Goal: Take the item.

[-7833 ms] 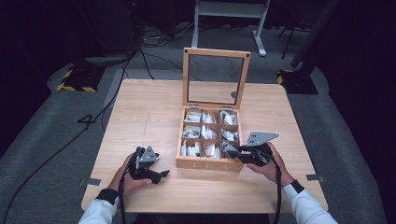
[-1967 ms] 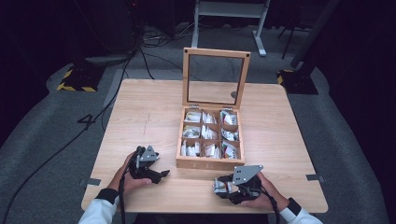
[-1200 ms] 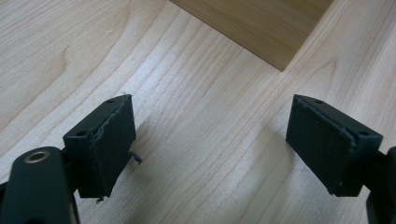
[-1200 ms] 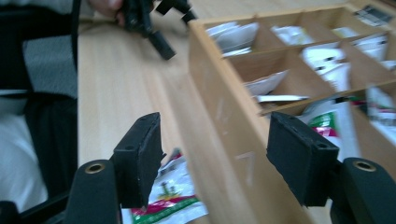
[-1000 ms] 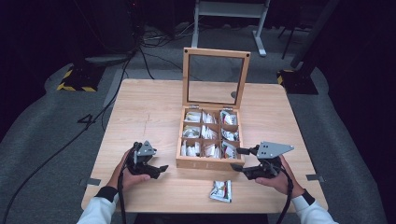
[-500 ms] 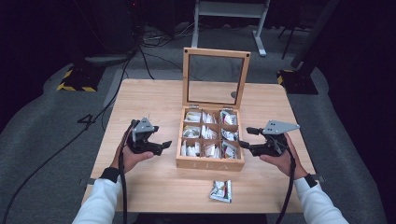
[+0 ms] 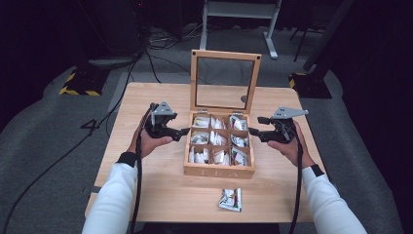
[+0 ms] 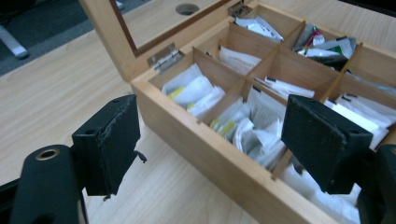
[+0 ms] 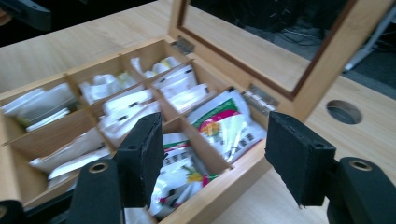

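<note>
Work looks barely begun, judging by how things lie. The tea box [image 7: 219, 170] sits mid-surface with its lid [image 7: 225, 56] standing upright at its 12 o'clock edge, so the opening step is done. Your left claw [image 7: 182, 131] hovers at the box's 9 o'clock and your right claw [image 7: 254, 131] at its 3 o'clock. Both are spread wide with nothing between the jaws, and both point inward at the compartments. One loose sachet [image 7: 230, 199] lies flat on the surface at the box's 6 o'clock, just clear of the front wall. Every compartment appears well stocked, so if you are emptying the box, nearly all of it is left.

The surface [image 7: 146, 195] is pale wood-grain laminate, smooth and matte, with a round cable hole [image 9: 344, 111] behind the box. The box is light, unvarnished-looking timber, square-cornered, split by thin wooden dividers into a three-by-three grid. Its front wall bears faint lettering. The lid is a wooden frame around a clear pane, hung on two small metal hinges [image 8: 163, 56]. Your claw pads [image 8: 112, 144] are black, blocky foam or rubber; the left claw's outer pad is frayed along its edge. The packed sachets [image 9: 224, 123] are flat, glossy, crinkled packets, mostly white, some printed in green and pink, standing or leaning loosely on edge. They look slippery and thin, so expect neighbours to drag up together.
</note>
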`<state>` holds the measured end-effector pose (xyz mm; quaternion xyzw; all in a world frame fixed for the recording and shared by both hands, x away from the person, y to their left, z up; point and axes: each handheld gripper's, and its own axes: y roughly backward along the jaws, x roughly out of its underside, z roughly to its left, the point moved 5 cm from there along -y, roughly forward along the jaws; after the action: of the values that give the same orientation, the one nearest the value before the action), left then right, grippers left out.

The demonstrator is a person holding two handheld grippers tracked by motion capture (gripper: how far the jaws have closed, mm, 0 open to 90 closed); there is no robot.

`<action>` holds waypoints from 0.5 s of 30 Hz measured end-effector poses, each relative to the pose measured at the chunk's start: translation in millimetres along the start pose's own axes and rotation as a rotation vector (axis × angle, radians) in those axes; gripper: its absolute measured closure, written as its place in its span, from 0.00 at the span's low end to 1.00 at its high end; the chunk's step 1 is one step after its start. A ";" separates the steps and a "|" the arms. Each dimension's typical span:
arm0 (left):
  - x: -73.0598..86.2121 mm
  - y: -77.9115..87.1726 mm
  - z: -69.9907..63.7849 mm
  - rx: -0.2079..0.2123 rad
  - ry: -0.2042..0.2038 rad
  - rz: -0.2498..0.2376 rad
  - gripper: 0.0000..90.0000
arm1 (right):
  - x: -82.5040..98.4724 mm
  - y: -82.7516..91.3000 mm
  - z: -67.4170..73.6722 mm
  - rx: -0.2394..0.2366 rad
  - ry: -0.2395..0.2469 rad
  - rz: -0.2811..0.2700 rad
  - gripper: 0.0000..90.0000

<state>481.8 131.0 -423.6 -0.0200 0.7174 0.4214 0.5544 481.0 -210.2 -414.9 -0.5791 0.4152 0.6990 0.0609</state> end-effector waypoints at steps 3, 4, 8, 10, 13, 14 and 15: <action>-6.7 -9.5 3.8 -0.006 0.010 0.012 0.23 | -3.2 -3.6 -8.4 0.021 -0.010 0.000 0.42; -8.3 -12.9 5.7 -0.006 0.010 0.024 0.23 | -4.0 -5.4 -11.8 0.032 -0.018 0.002 0.42; -12.0 -26.3 15.0 -0.002 0.051 0.029 0.23 | -6.3 -13.6 -23.3 0.049 -0.043 0.016 0.42; -12.5 -32.1 18.3 0.003 0.078 0.021 0.24 | -7.7 -17.3 -26.9 0.055 -0.051 0.014 0.43; -14.0 -37.9 23.6 -0.003 0.107 0.017 0.24 | -10.6 -23.1 -32.8 0.061 -0.078 0.007 0.45; -15.0 -38.6 25.3 -0.004 0.118 0.017 0.23 | -11.5 -25.2 -35.0 0.071 -0.077 0.011 0.44; -16.1 -39.4 26.7 -0.011 0.124 0.010 0.24 | -12.1 -27.1 -36.8 0.070 -0.092 0.018 0.44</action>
<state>528.4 115.3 -434.2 -0.0457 0.7481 0.4262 0.5066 528.2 -211.8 -417.7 -0.5403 0.4413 0.7103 0.0940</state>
